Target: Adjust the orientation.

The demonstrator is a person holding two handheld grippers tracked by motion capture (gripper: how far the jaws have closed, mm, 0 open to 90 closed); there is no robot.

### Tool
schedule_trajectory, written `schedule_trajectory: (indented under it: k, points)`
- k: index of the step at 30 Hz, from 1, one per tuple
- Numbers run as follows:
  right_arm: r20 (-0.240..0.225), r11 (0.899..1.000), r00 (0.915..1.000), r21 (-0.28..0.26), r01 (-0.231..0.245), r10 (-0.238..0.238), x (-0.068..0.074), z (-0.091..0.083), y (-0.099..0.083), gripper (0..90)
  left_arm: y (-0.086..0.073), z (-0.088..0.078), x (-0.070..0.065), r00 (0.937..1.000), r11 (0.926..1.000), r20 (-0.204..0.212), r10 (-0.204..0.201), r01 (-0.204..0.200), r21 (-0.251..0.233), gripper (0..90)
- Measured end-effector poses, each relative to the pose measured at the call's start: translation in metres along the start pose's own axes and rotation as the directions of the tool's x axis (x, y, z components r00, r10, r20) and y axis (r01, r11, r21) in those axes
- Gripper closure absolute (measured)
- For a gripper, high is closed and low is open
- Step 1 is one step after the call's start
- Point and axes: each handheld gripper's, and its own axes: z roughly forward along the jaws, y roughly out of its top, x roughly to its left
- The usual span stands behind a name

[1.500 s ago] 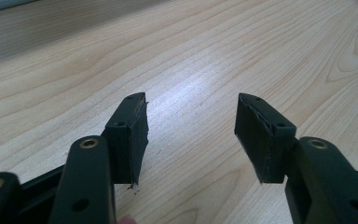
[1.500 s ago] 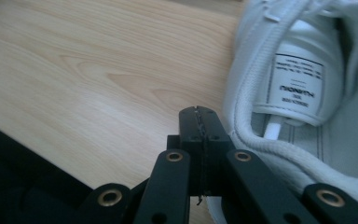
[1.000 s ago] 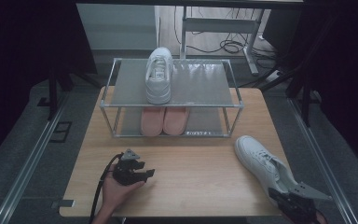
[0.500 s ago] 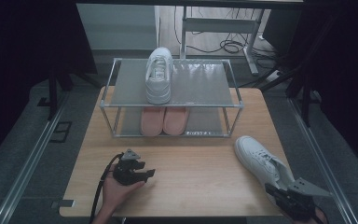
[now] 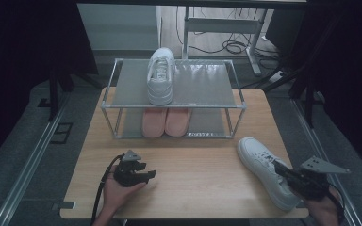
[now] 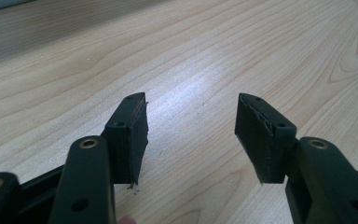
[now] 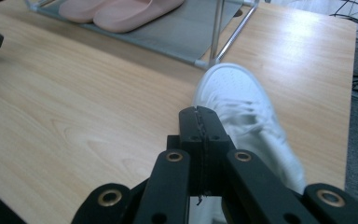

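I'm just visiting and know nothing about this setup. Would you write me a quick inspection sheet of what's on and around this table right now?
Surface: wooden table, bare in the middle.
Job's things: white sneaker lying on the table at the right; matching white sneaker on the top shelf of the metal rack.
Clutter: pink slippers, a pair side by side on the rack's lower shelf.
Grippers: left tongs open, nothing between them, low over the wood; right tongs shut, nothing seen between them, over the sneaker on the table.
Cables: black cable trailing from the left tongs; floor cables behind the table.
Surroundings: dark curtains, grey floor, desk legs behind.
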Motion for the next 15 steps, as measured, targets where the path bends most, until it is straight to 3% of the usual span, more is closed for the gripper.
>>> schedule_trajectory:
  k: [6,15]
  points:
    - [-0.004,1.0,0.9997,0.014,-0.023,0.023,-0.02,0.004,0.007,89.8,0.0,0.001,0.0,1.0,1.0,0.0,-0.004,0.004,0.002,44.2]
    - [-0.002,0.999,0.9988,0.023,-0.049,0.049,-0.037,0.006,0.007,89.7,0.0,0.001,0.0,1.0,1.0,0.0,-0.002,0.002,0.006,44.1]
